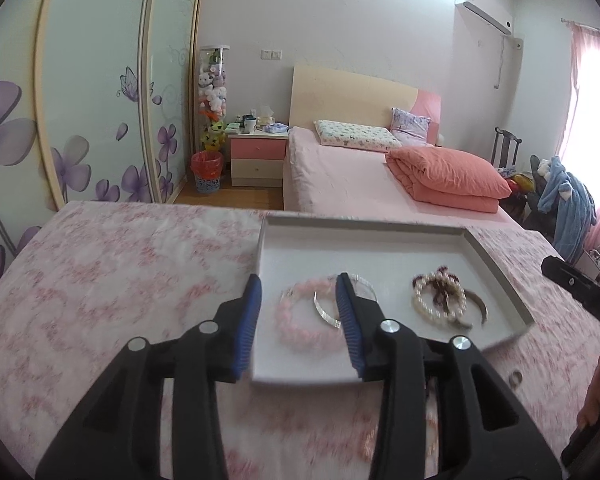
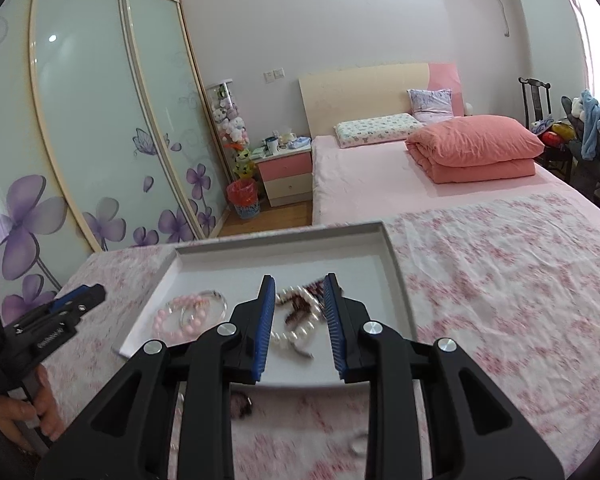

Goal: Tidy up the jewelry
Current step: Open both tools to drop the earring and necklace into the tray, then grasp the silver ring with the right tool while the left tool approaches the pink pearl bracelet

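A white tray [image 1: 380, 236] lies on the pink floral cloth. In it are a pink bead bracelet [image 1: 296, 332], a silver bangle [image 1: 324, 314], a pearl bracelet [image 1: 424, 304] tangled with dark beads, and a brown bangle [image 1: 480, 308]. My left gripper [image 1: 299, 280] hovers open over the pink bracelet and silver bangle, with nothing between its blue pads. My right gripper [image 2: 299, 280] hovers open over the pearl bracelet [image 2: 300, 328] in the tray [image 2: 284, 238], gripping nothing. The pink bracelet [image 2: 172, 320] and silver bangle [image 2: 216, 300] lie to its left.
On the cloth in front of the tray lie a dark bead piece [image 2: 242, 404] and a small ring [image 2: 358, 446], the ring [image 1: 515, 378] also in the left wrist view. A hand [image 2: 16, 416] holds the left gripper [image 2: 94, 292]. Behind are a bed [image 1: 360, 176], a nightstand [image 1: 256, 156] and a wardrobe [image 2: 100, 120].
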`<state>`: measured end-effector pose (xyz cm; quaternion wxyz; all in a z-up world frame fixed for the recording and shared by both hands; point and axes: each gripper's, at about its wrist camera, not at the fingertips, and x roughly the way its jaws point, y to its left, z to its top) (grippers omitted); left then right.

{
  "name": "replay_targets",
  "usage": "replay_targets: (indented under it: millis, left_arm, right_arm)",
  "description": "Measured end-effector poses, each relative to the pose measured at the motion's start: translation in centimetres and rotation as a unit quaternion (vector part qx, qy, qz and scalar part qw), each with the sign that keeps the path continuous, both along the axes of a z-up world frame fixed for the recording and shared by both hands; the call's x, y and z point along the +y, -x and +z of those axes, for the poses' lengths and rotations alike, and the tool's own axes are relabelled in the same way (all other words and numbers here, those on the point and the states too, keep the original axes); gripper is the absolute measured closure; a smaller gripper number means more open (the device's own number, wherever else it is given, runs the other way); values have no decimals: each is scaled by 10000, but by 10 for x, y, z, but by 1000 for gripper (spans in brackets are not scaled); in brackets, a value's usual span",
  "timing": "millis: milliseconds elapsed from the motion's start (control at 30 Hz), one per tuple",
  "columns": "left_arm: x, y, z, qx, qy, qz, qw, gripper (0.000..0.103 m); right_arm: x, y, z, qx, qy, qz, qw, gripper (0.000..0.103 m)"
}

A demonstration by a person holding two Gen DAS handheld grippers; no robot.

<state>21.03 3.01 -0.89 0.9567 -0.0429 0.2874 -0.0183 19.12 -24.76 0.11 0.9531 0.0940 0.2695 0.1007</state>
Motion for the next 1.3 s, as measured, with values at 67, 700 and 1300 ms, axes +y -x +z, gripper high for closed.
replay_targets:
  millis: [67,700,1300]
  left_arm:
    - [3,17,-3,34,-48,-39,10000,56]
    - [-5,64,-35,514,-314,-372,9975,25]
    - [-23,62,-51,703,-426,-612,9947,25]
  right_arm:
    - [-7,7,-4,109,62,-15,9999,77]
    - [-11,32,-81,1436,709,176,9869,61]
    - [2,14,-89,1492,1111,209,9823,70]
